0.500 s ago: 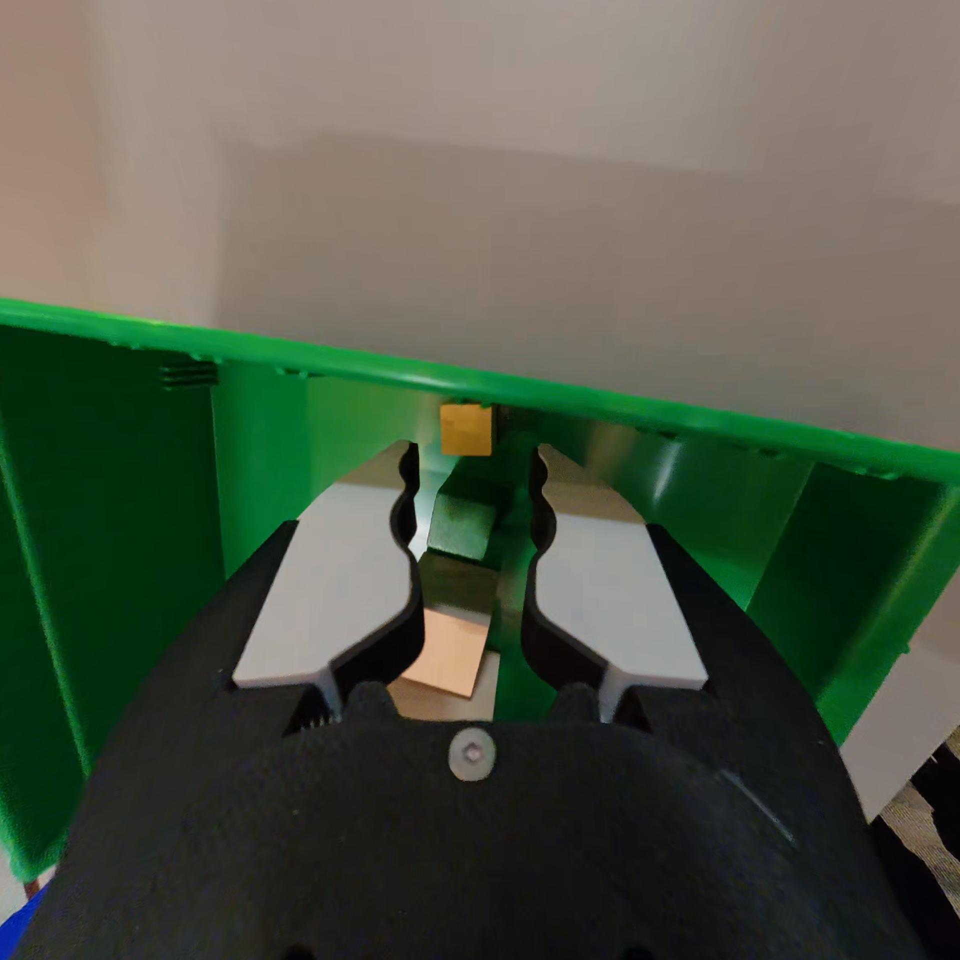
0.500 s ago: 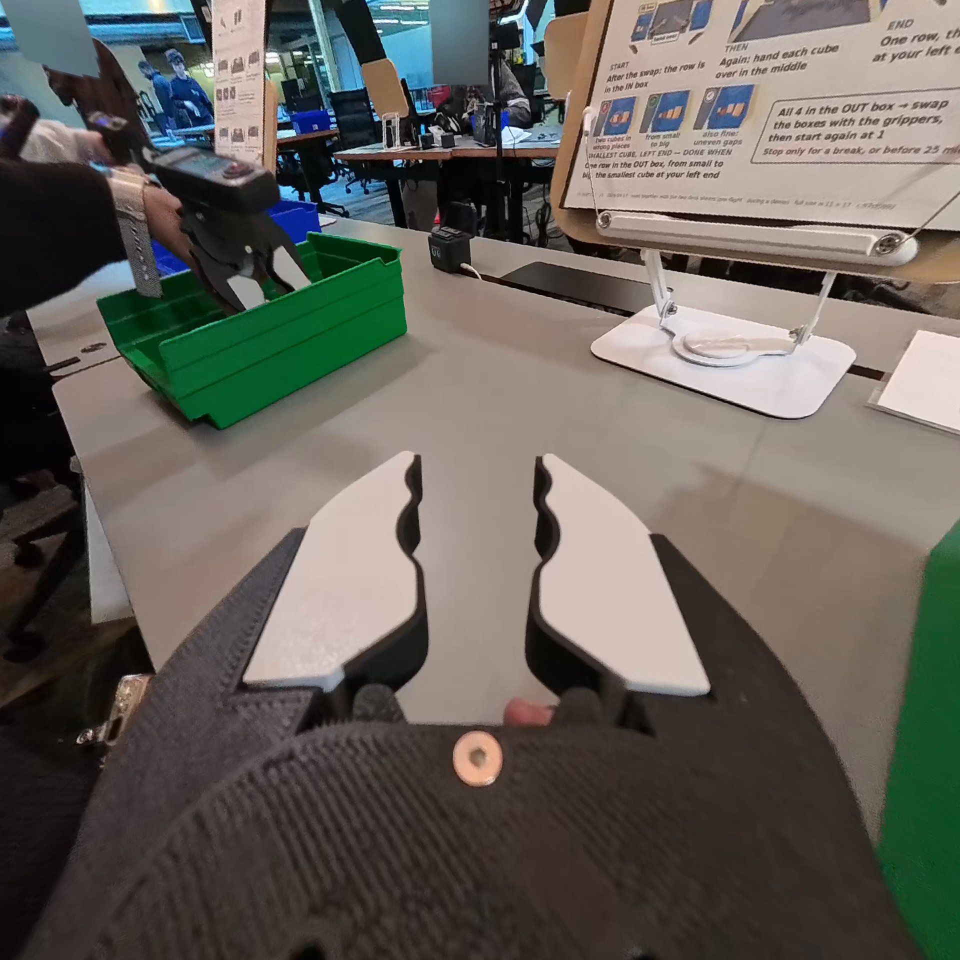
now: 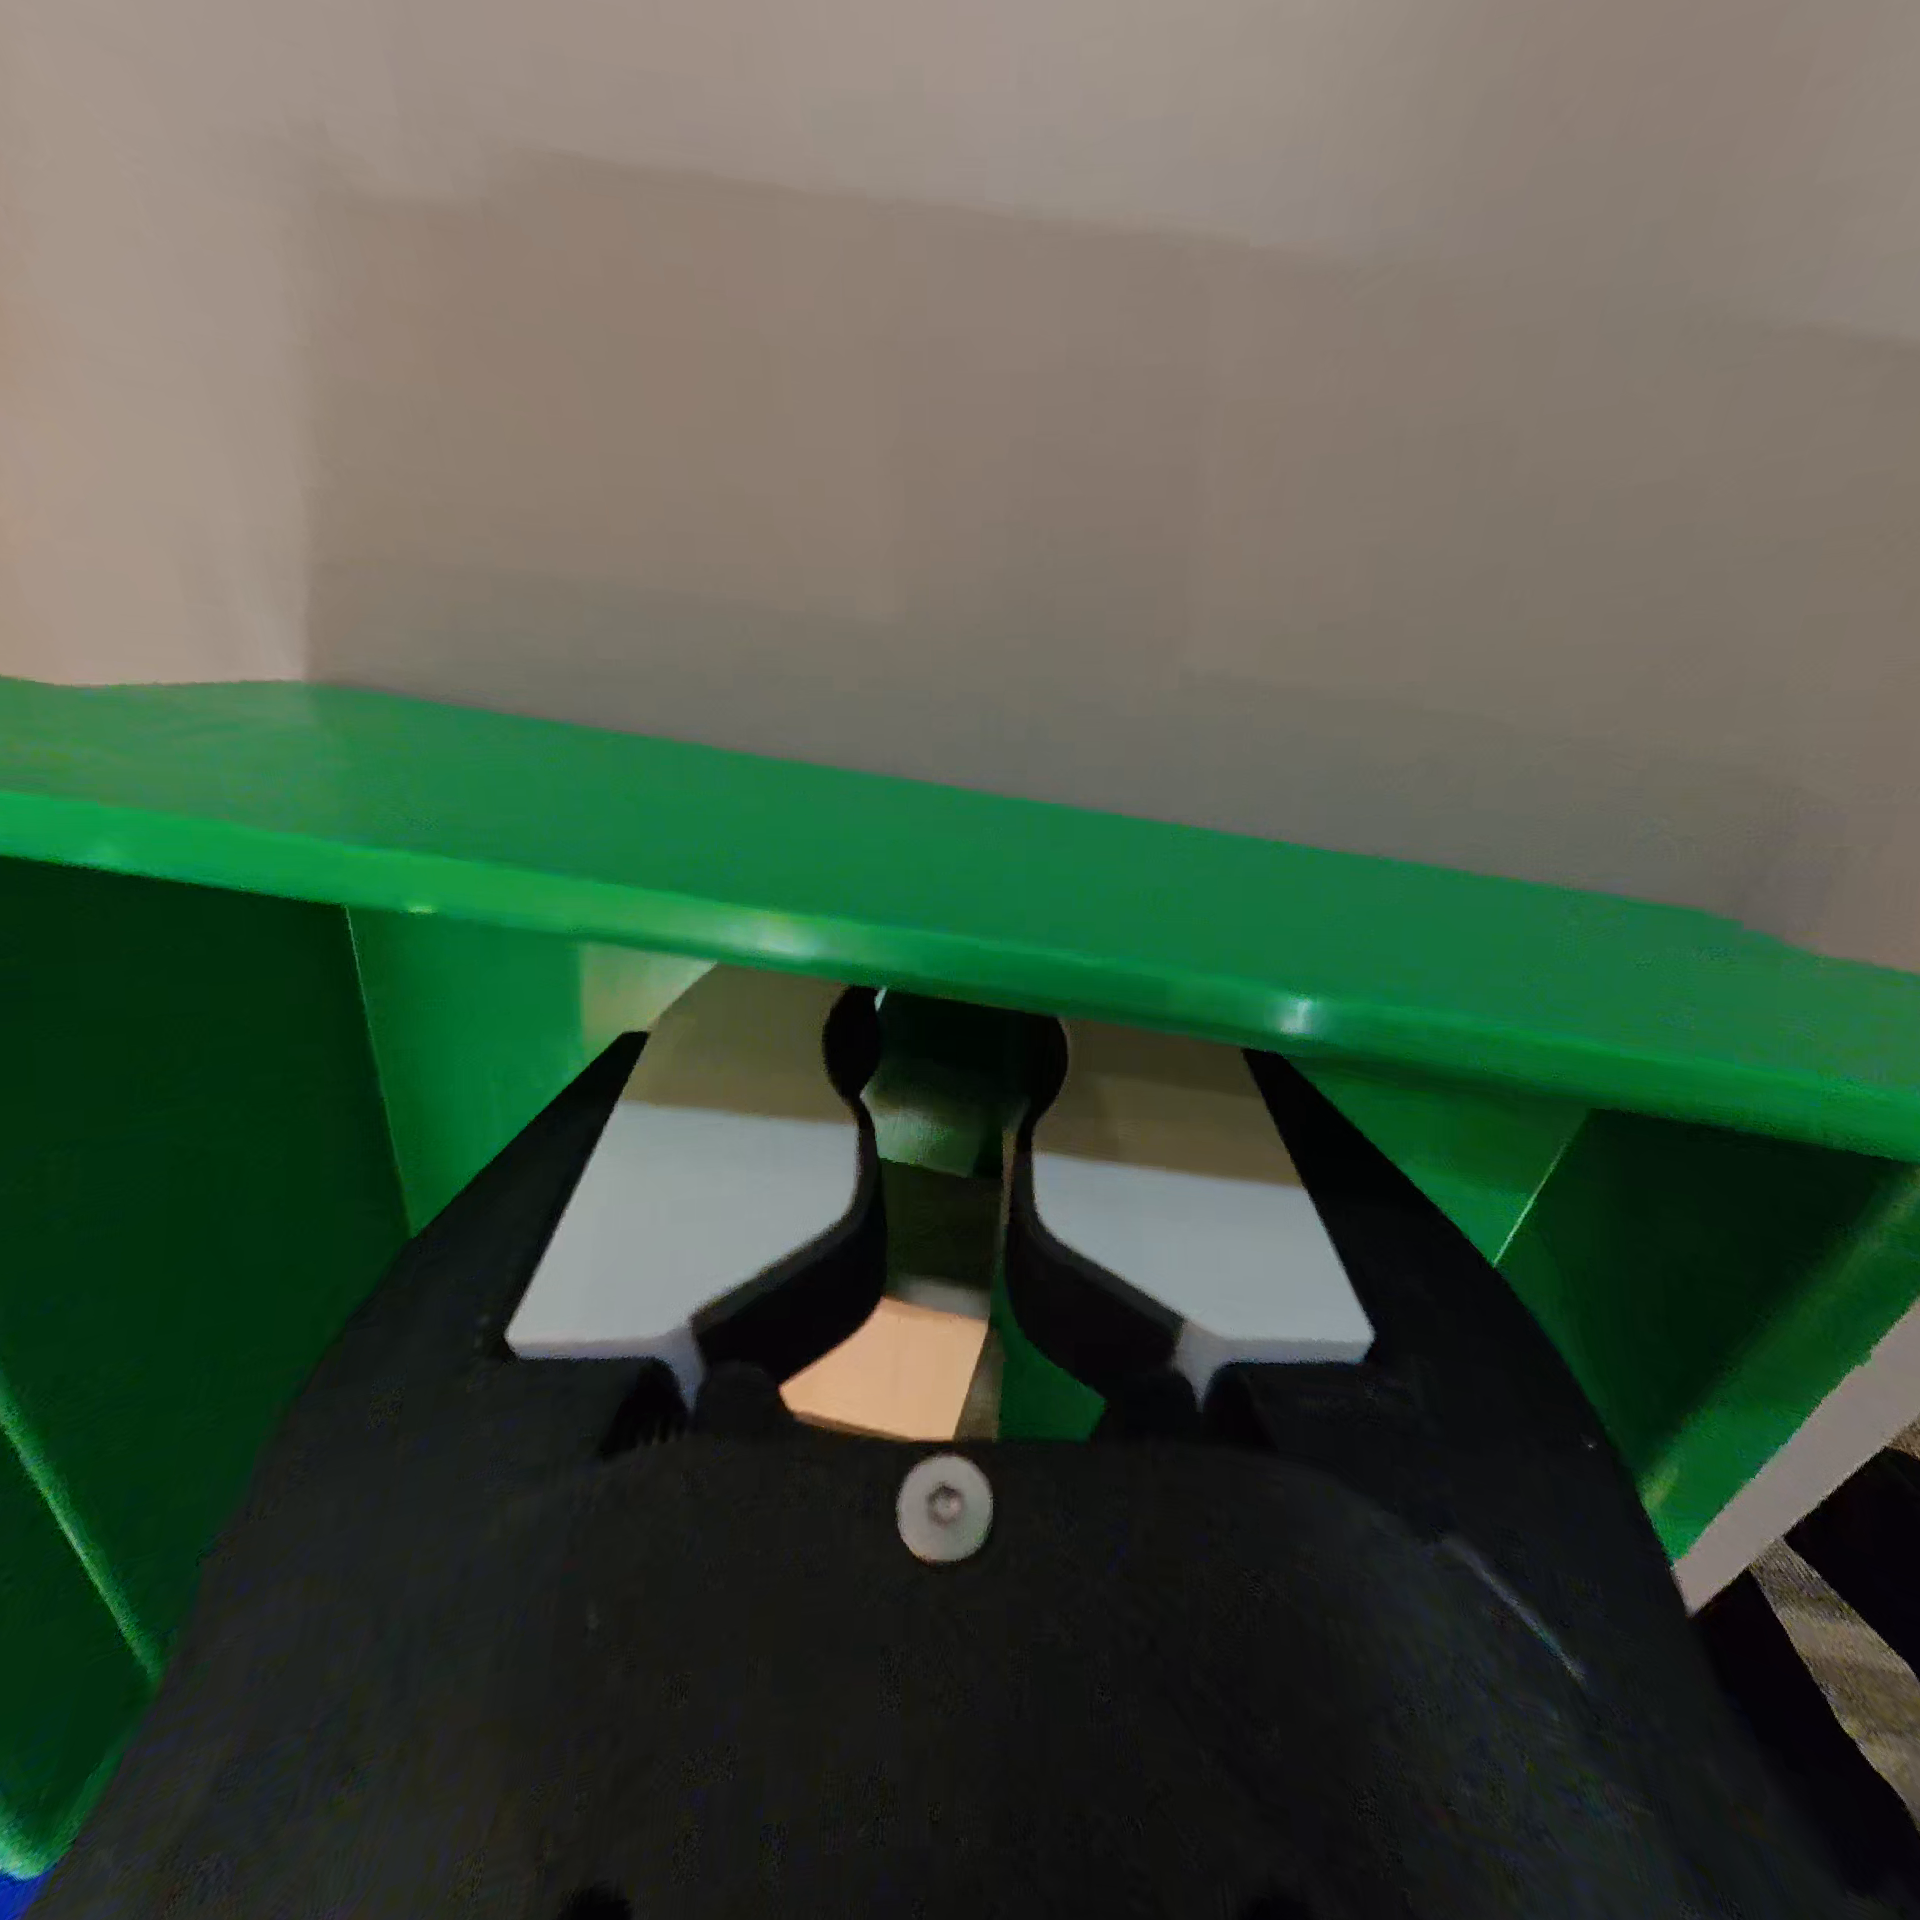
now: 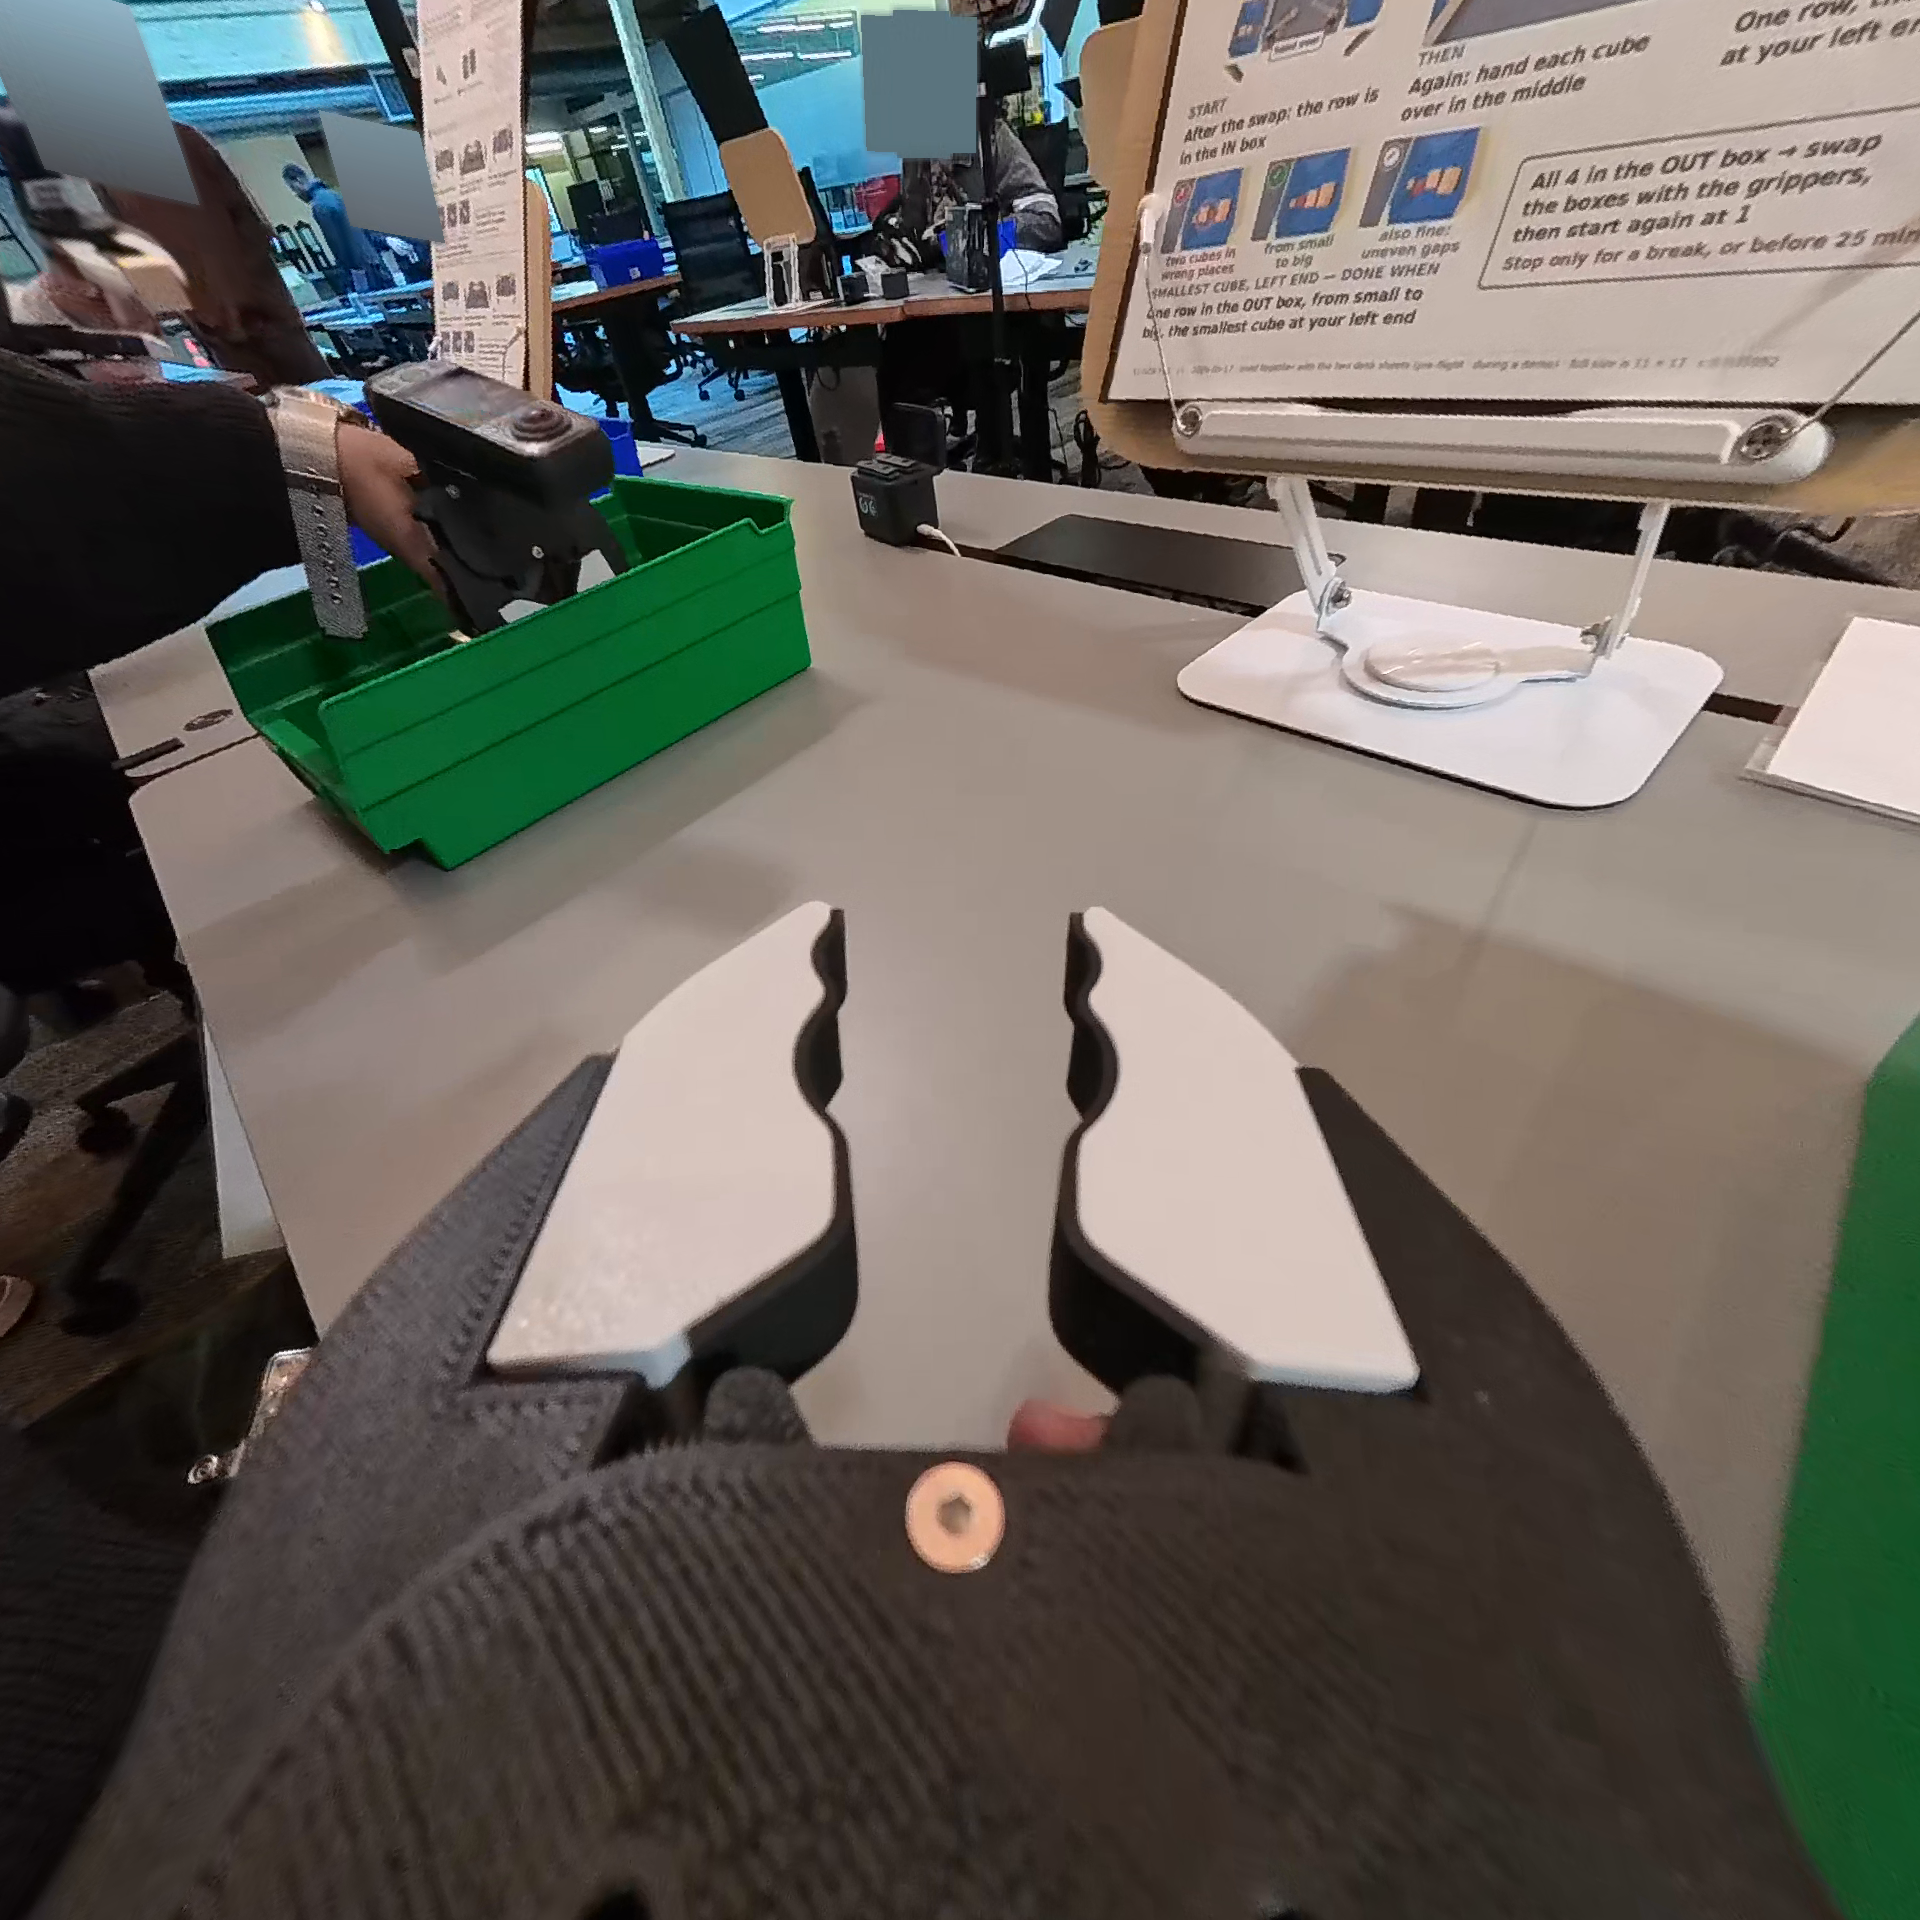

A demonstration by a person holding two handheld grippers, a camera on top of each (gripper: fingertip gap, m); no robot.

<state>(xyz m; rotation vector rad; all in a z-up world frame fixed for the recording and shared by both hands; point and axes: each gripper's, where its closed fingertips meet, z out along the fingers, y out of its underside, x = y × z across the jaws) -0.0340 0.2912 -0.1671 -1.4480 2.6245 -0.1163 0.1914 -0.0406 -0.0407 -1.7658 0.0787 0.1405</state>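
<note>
Since half a second ago your left gripper [image 3: 943, 1039] has sunk deeper into the green bin [image 3: 935, 883]. Its jaws have drawn in to a narrow gap, and the bin's rim now covers the fingertips and the yellow block that showed at the far wall. Your right gripper [image 4: 951, 925] has not changed: it is low in the frame over the grey table [image 4: 1039, 779], jaws wide with nothing between them.

In the left wrist view a pale tan block [image 3: 883, 1371] lies nearest, at the root of the fingers. Just beyond it a green-tinted block [image 3: 930, 1132] fills the gap between them. Whether the jaws actually press on it, I cannot tell.

Your tips are out of sight under the rim, so you could catch the bin wall, or pinch the block off-centre and tip it against its neighbour.

In the right wrist view, a second green thing [image 4: 1849, 1455] cuts in at the right edge. Farther off, at upper right, a white stand [image 4: 1455, 686] holds a printed instruction sheet [image 4: 1507, 187] with text and small pictures, which I leave unquoted. I can make out no brand marks.
</note>
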